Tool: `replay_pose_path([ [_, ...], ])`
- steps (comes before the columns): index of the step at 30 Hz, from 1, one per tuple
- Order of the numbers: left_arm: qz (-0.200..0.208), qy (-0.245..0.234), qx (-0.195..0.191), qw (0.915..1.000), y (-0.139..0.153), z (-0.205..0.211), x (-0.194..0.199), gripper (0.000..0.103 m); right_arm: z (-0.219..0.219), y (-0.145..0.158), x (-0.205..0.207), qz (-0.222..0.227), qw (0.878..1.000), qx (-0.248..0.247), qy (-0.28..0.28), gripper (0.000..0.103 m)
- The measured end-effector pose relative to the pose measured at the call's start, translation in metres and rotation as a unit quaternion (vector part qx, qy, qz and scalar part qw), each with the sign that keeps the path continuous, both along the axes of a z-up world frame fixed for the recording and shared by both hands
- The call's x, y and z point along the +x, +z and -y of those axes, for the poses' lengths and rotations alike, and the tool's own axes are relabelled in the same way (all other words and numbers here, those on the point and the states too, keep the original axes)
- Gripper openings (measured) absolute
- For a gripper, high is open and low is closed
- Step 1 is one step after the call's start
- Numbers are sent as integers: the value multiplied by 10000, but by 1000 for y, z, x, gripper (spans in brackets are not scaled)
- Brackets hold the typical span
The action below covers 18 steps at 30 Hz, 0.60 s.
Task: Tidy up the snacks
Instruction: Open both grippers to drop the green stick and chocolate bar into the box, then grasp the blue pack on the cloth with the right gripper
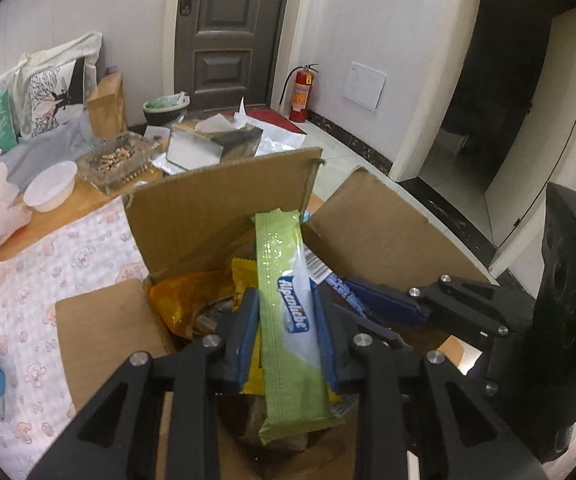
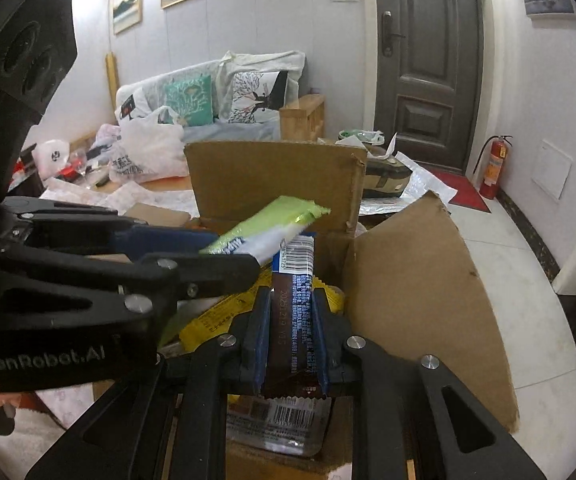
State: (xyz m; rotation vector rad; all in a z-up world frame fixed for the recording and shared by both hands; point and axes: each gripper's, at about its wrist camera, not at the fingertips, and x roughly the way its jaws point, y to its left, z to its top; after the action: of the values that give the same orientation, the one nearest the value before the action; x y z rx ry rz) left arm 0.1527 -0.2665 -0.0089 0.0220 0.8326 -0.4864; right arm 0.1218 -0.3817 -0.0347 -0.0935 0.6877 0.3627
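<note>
Above the cardboard box (image 1: 216, 208), each hand-held gripper clamped on one snack bar, long axis pointing forward.

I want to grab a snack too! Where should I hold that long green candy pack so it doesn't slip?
Pinch the green Alpenliebe pack across its narrow width, near the middle of its length, coming from its lower end, as the left gripper does now. It is long, flat and thin, so fingers on the two long edges probably hold it steady, and it stays lifted over the cardboard box.
</note>
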Motion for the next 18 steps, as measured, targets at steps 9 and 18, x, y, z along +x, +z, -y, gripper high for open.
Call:
replay_pose_path([
  [9,227,72,-139,9996,17,-22,-10,46,-5,7,-5,56,9998,173,27,32],
  [18,410,402,-174,9982,32,-75,-31,54,-40,22,-17,176,9995,129,239,39],
])
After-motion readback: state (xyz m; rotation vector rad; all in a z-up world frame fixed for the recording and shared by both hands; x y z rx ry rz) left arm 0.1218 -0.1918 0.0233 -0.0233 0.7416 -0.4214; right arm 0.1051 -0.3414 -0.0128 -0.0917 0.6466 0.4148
